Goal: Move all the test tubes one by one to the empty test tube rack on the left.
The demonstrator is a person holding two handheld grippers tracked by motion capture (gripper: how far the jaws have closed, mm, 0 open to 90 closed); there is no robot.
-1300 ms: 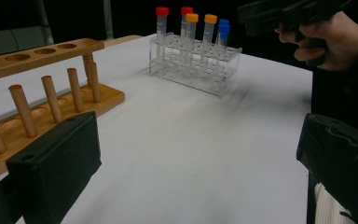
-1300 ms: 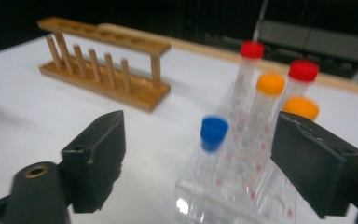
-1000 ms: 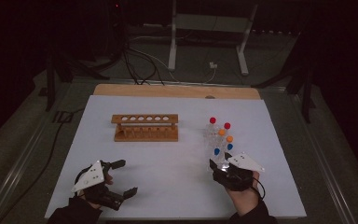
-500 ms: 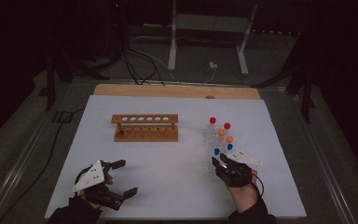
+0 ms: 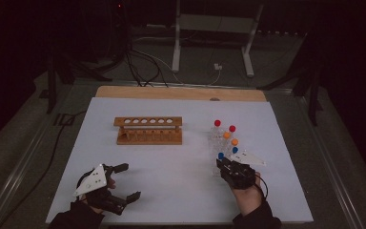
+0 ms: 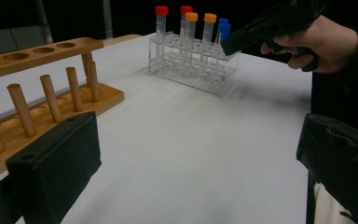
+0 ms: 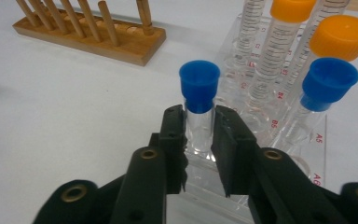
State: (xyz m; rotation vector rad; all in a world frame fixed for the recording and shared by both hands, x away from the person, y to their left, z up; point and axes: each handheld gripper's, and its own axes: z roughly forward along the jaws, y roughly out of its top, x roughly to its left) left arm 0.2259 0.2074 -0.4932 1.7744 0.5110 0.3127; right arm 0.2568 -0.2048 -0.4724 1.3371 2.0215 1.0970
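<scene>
Two black hand-held grippers, dark sleeves

The left gripper [image 5: 124, 182] and right gripper [image 5: 225, 165] are black all over, each topped by a pale grey three-cornered plate. In the right gripper view the jaws are flat black blocks on jointed arms, with brass-coloured rivets set in the links. In the left gripper view the jaws show broad, matte black pads [image 6: 56, 165]. A thin black cable loops beside the right hand [image 5: 246, 190]. Both forearms wear dark sleeves.
</scene>
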